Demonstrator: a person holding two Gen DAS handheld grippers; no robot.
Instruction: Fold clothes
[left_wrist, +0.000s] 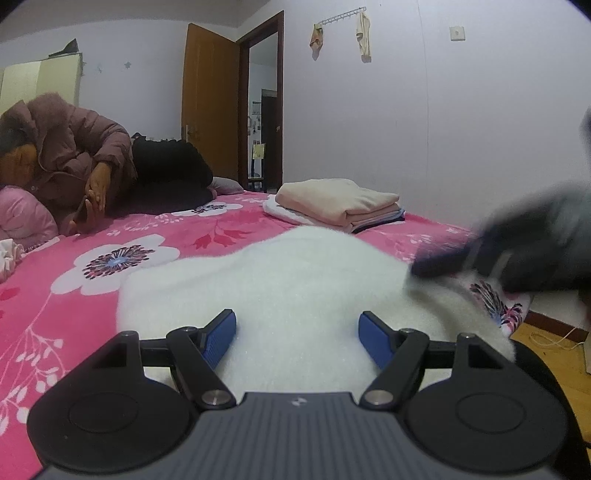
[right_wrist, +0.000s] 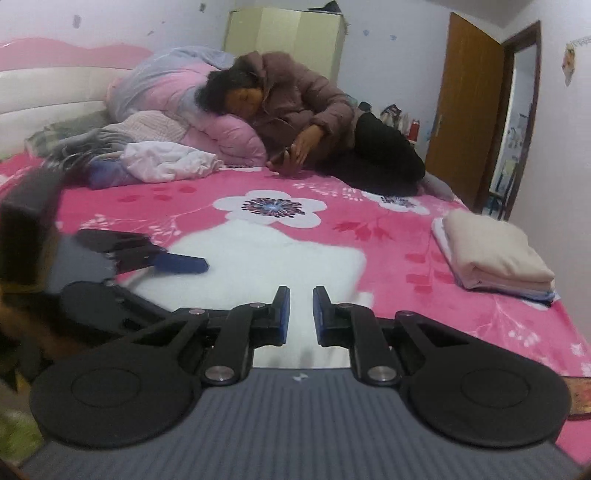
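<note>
A fluffy white garment (left_wrist: 295, 288) lies on the pink flowered bedspread (left_wrist: 74, 295) at the near edge of the bed, bunched up in the left wrist view and spreading out flatter in the right wrist view (right_wrist: 266, 254). The left gripper (left_wrist: 297, 332) hangs just above it with its blue-padded fingers (left_wrist: 221, 338) spread wide and nothing between them. The right gripper (right_wrist: 301, 314) has its jaws drawn in narrow, a slim gap left between the pads, gripping nothing; below it sits the near part of the white cloth. Seen from the left, the right gripper comes in blurred over the garment's right side (left_wrist: 517, 251). Further back on the right side of the bed sits a stack of folded clothes (left_wrist: 340, 205), a beige piece on top with white and darker layers under it. A person in a brown padded jacket (right_wrist: 295, 107) lies across the far side. Unfolded clothes (right_wrist: 155, 158) are heaped near the pillows, and a tall pale wardrobe (right_wrist: 284, 40) stands against the back wall; whether anything is inside it cannot be seen.
</note>
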